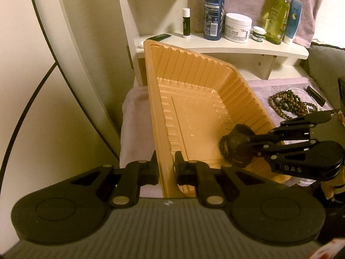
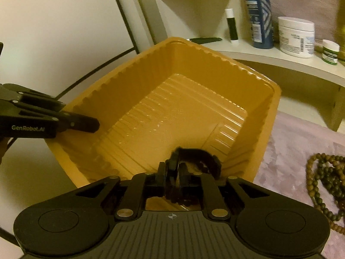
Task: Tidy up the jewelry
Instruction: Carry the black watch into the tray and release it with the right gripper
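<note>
One dark bracelet (image 2: 194, 161) hangs between your right gripper (image 2: 172, 179) jaws over the tray (image 1: 163, 112), whose rim your left gripper (image 1: 166, 168) pinches, while bead strands (image 1: 289, 103) wait at three o'clock.

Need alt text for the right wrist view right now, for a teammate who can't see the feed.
The right gripper holds a dark beaded bracelet over the near end of an orange plastic tray, while the left gripper clamps the tray's left rim. A brown bead necklace lies on the pale cloth to the right; toiletry bottles and jars stand on a white shelf behind.
</note>
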### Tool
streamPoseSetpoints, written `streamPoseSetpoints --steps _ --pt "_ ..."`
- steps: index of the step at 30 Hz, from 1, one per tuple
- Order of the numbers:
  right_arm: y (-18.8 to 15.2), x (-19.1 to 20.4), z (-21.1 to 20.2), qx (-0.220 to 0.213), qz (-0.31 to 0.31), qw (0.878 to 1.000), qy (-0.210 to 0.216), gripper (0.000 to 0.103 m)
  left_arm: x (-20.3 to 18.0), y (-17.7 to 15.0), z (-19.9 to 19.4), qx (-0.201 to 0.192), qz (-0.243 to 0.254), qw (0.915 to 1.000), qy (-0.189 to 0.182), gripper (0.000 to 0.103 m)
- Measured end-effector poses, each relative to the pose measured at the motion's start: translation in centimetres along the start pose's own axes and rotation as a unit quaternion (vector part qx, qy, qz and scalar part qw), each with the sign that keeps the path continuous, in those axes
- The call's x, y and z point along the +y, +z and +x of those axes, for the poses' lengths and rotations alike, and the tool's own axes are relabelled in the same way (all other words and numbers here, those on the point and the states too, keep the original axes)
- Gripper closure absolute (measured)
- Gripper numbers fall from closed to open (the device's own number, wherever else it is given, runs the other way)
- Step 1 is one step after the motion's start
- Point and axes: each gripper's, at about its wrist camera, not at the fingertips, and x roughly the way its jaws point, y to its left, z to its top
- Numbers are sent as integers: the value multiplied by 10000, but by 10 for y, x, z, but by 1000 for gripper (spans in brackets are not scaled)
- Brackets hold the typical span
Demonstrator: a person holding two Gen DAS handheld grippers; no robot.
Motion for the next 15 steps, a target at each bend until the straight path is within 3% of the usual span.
streamPoseSetpoints --steps 2,4,10,15 --pt "0 0 -5 -79 21 10000 -46 64 0 0 0 -2 3 10000 -7 91" --pt "1 1 -11 -184 -32 9998 -94 58 0 0 0 -1 8 10000 -5 91" --pt "1 1 -39 -562 35 9980 -297 53 0 0 0 13 14 10000 19 91" --pt "-11 -9 -72 -764 261 9913 -1038 50 -2 0 0 3 -4 10000 24 91"
